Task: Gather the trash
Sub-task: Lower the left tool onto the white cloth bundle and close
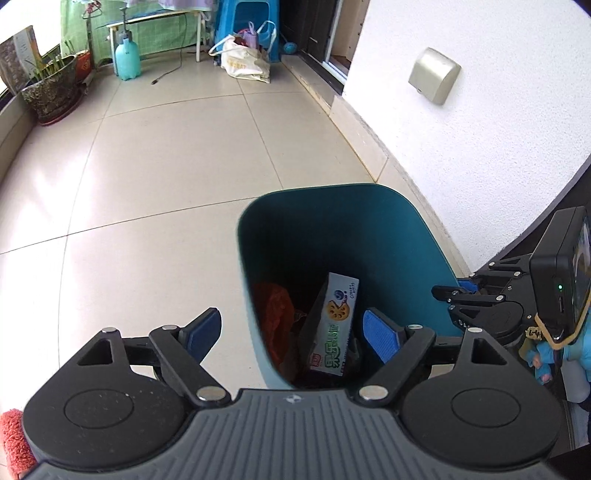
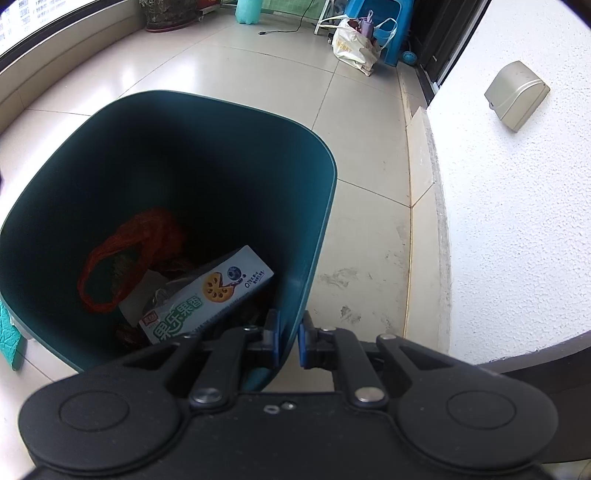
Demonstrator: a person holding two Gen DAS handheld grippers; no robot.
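Observation:
A dark teal trash bin (image 1: 332,221) (image 2: 207,147) stands on the tiled floor by the white wall. Inside lie a white and green biscuit box (image 1: 334,325) (image 2: 207,299), an orange net bag (image 1: 275,314) (image 2: 125,258) and some darker scraps. My left gripper (image 1: 291,332) hangs above the bin's near rim, open wide, with nothing between its blue pads. My right gripper (image 2: 289,341) (image 1: 461,291) is shut on the bin's right wall, one pad inside and one outside.
A potted plant (image 1: 51,88), a teal spray bottle (image 1: 126,59), a white shopping bag (image 1: 245,61) and a blue stool (image 1: 251,22) stand at the far end. A grey box (image 1: 434,75) is fixed to the wall. A black cable (image 1: 173,66) lies on the floor.

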